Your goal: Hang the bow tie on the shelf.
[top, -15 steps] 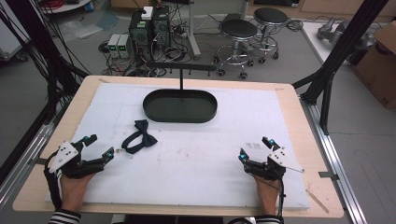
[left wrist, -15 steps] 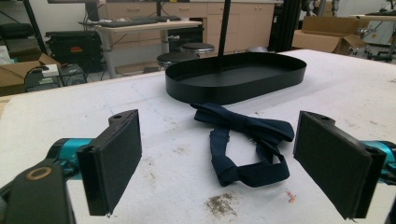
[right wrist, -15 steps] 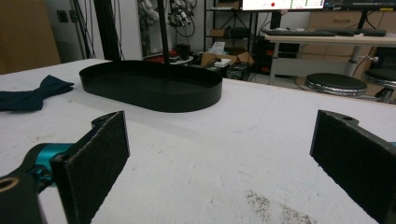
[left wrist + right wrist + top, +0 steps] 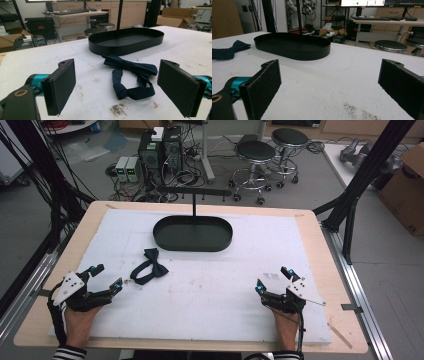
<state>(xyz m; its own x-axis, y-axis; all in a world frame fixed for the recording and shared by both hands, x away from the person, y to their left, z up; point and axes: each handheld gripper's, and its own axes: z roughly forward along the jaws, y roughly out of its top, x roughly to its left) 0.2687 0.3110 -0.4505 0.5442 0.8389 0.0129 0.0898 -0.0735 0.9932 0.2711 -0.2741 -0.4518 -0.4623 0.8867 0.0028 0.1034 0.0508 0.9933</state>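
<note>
Here we are at the counter (image 4: 310,245), and nothing has been picked up yet. The left gripper (image 4: 106,279) sits low near the front left edge, its jaws spread wide with nothing between them. Just ahead of it lies the navy bow tie (image 4: 148,271), flat on the white mat, strap looped out toward the gripper. From the left gripper view the bow tie (image 4: 131,75) is framed squarely between the two black pads, close but not touched.

Over on the other side, the right gripper (image 4: 273,278) rests near the front right edge, jaws just as wide apart, holding nothing either. It is well apart from the bow tie, with bare mat in front of it.

Beyond the tie stands the black oval tray (image 4: 192,234) with its upright post and crossbar, and the tray is empty. In the right gripper view the tray (image 4: 292,46) sits straight ahead.

My read: this is the very start. The approach looks lined up on the left, but the grasp, the lift and any placing on the stand or in the tray are all to come.
</note>
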